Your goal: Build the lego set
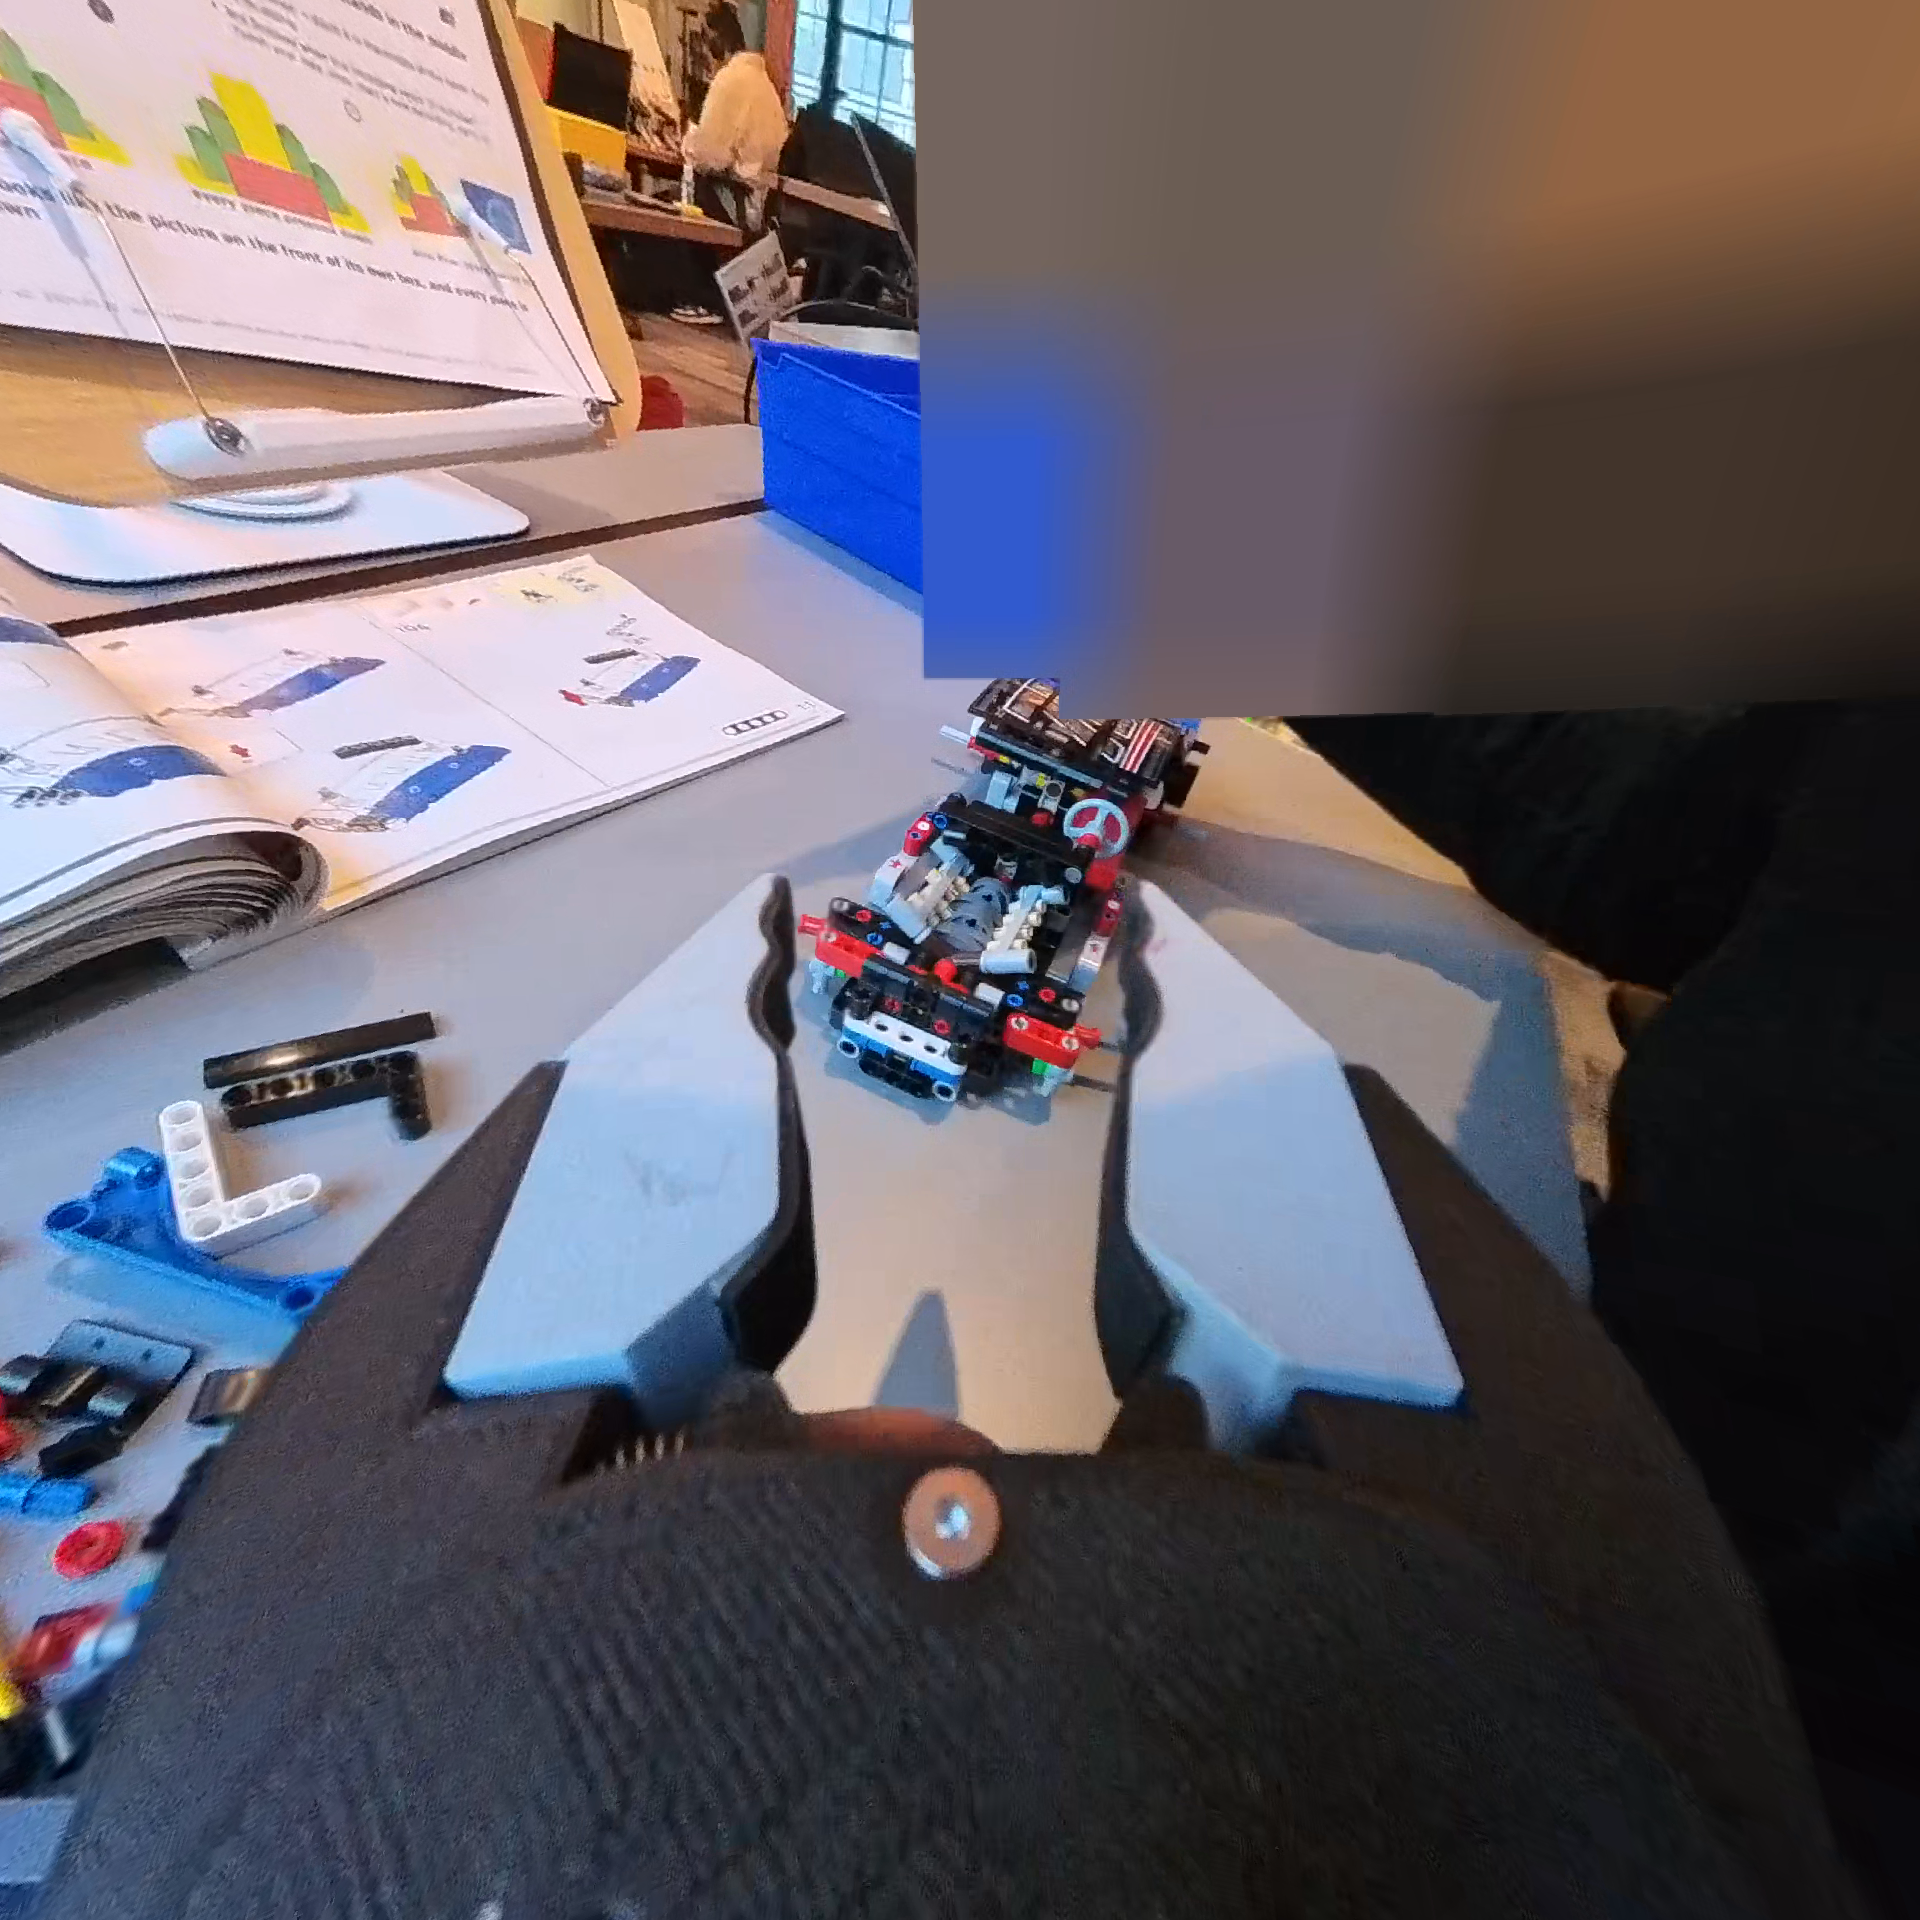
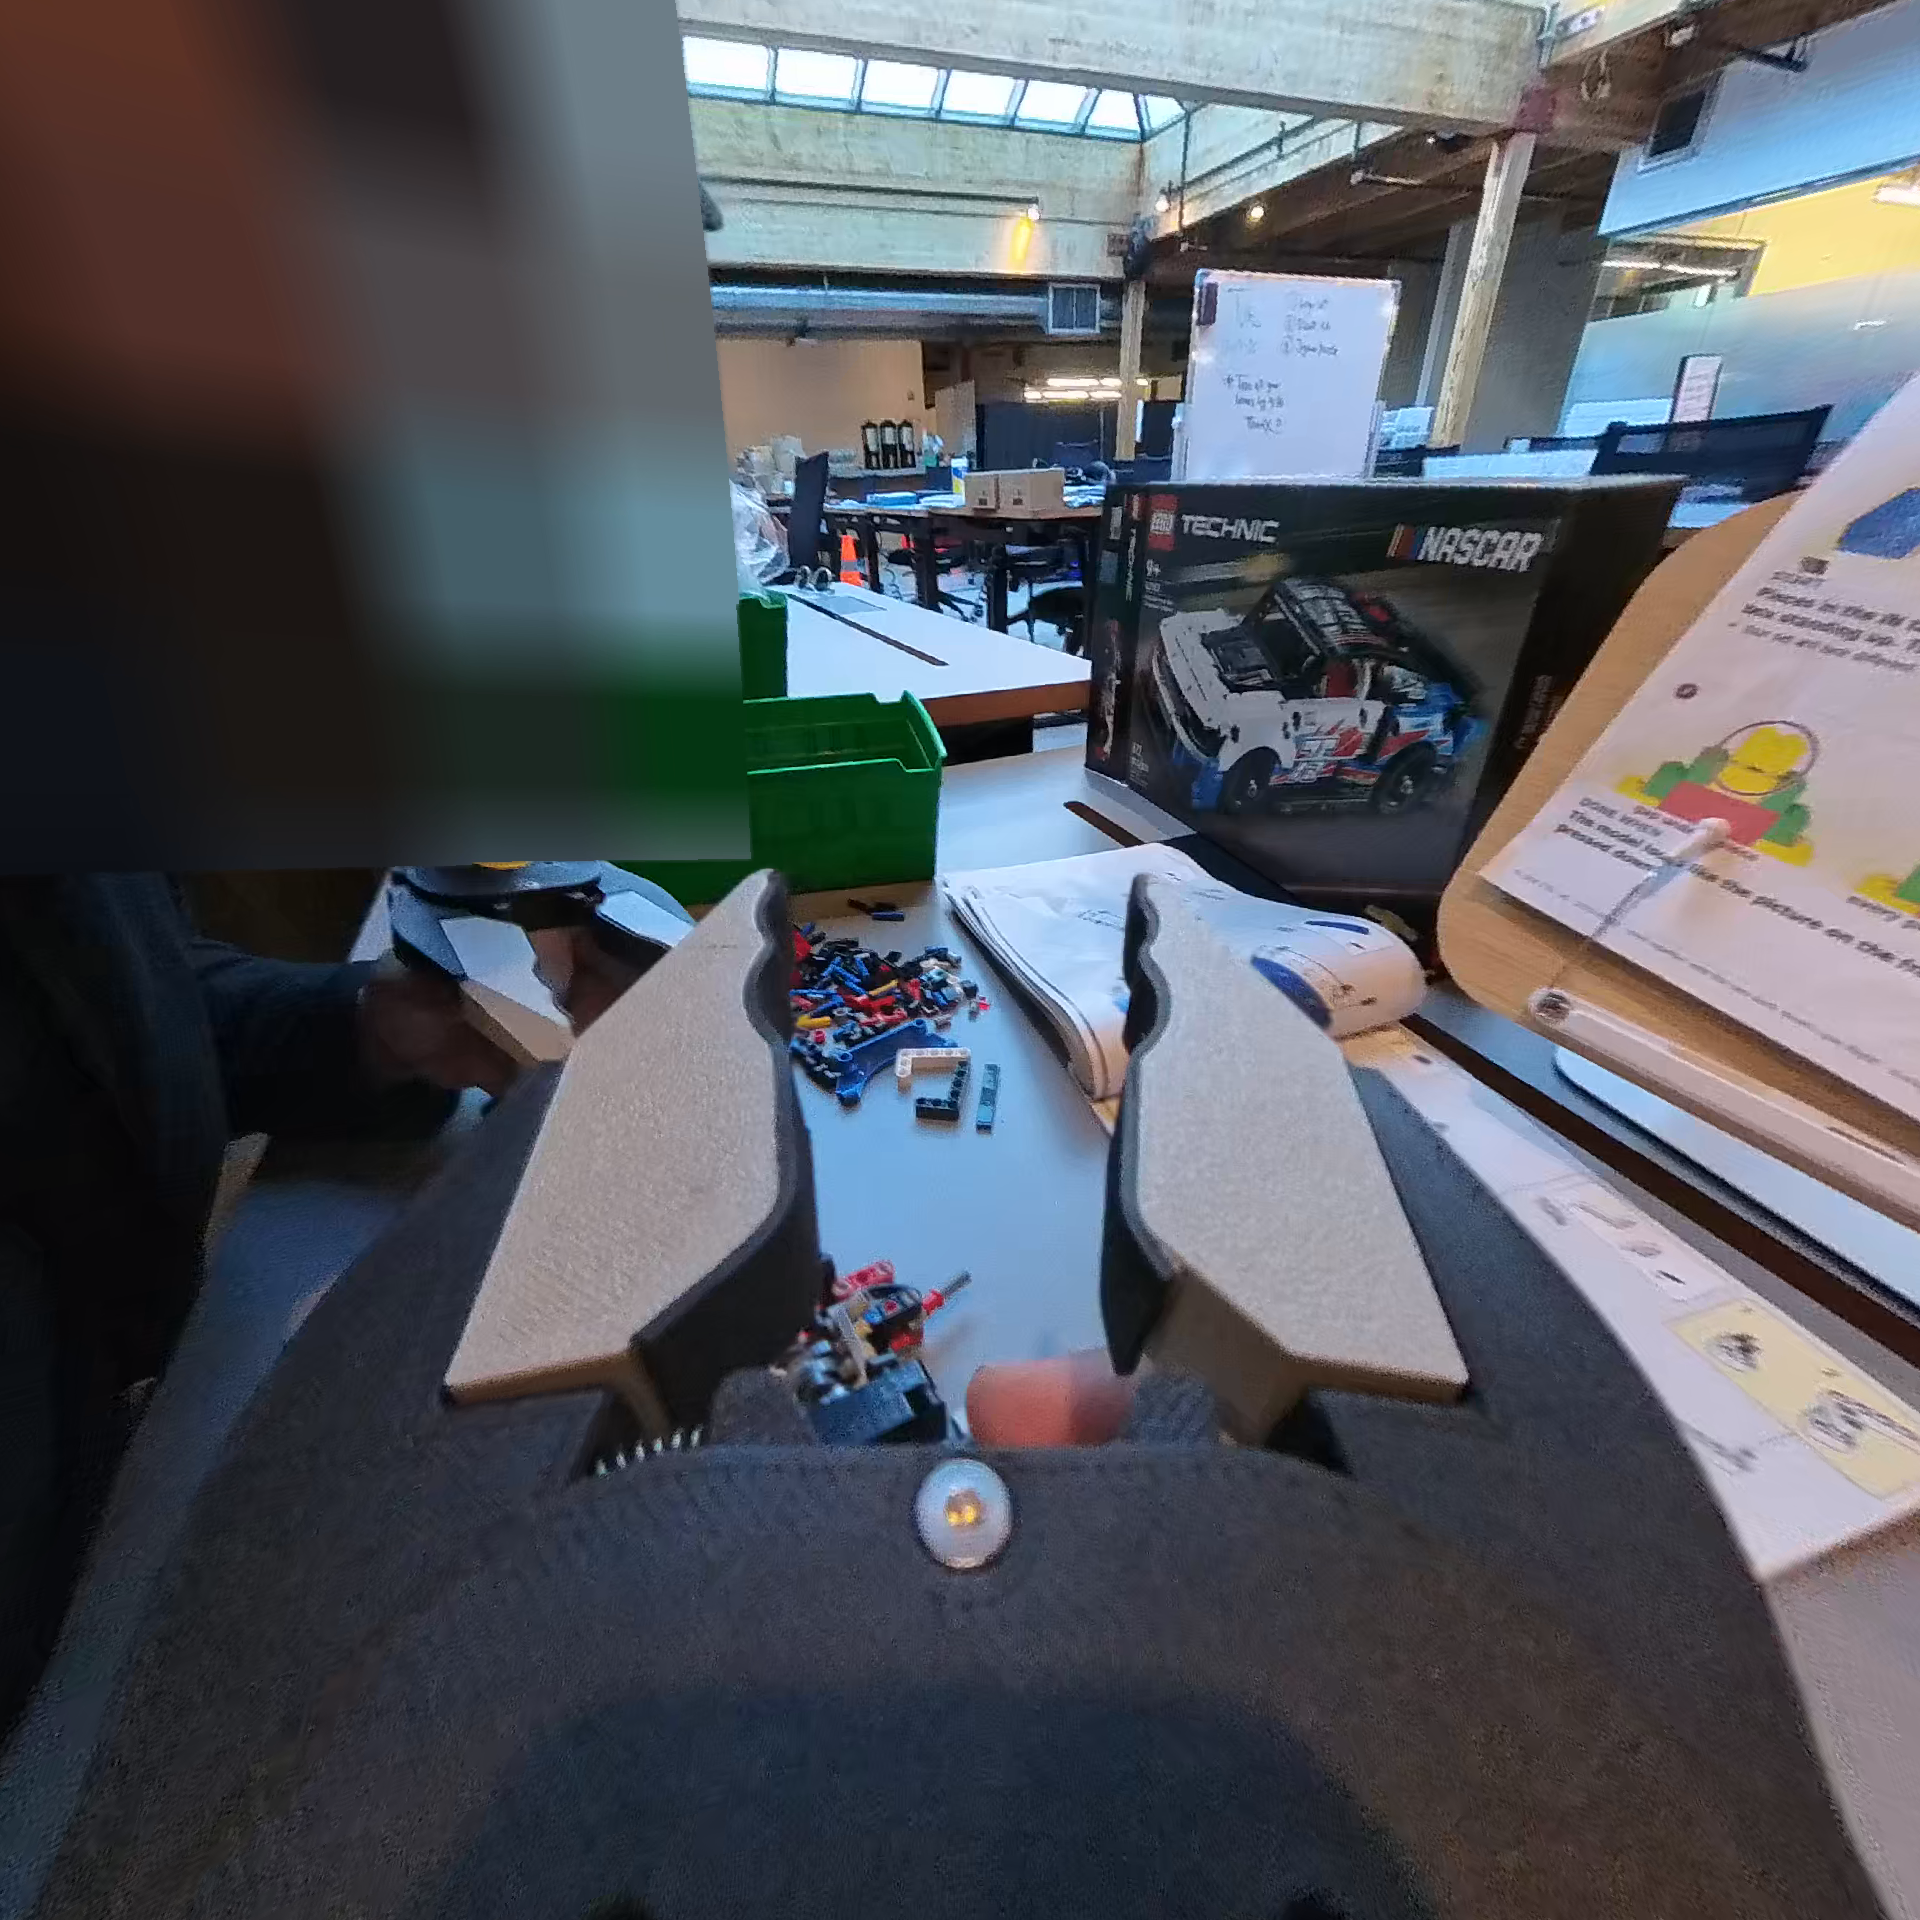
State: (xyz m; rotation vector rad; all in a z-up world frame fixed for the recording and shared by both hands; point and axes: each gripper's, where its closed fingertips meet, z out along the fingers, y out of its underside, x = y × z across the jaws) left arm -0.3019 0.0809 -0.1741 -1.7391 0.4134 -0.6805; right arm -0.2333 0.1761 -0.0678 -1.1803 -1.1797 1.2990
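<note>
One car chassis [image 1: 997, 914], two grippers [image 1: 951, 935]

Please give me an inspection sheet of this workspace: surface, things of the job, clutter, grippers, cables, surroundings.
Surface: grey tabletop, flat, partly covered.
Job's things: half-built red, black and white brick car chassis standing on the table ahead of the left gripper; open paper instruction booklet; pile of small loose bricks; white L-shaped beam, black L-shaped beam, blue frame piece.
Clutter: black printed set box; blue plastic bin; green plastic bin; tilted stand holding a printed sheet.
Grippers: left gripper fingers apart, empty; right gripper fingers apart, empty.
Cables: nothing seen.
Surroundings: open hall with desks, whiteboard.
</note>
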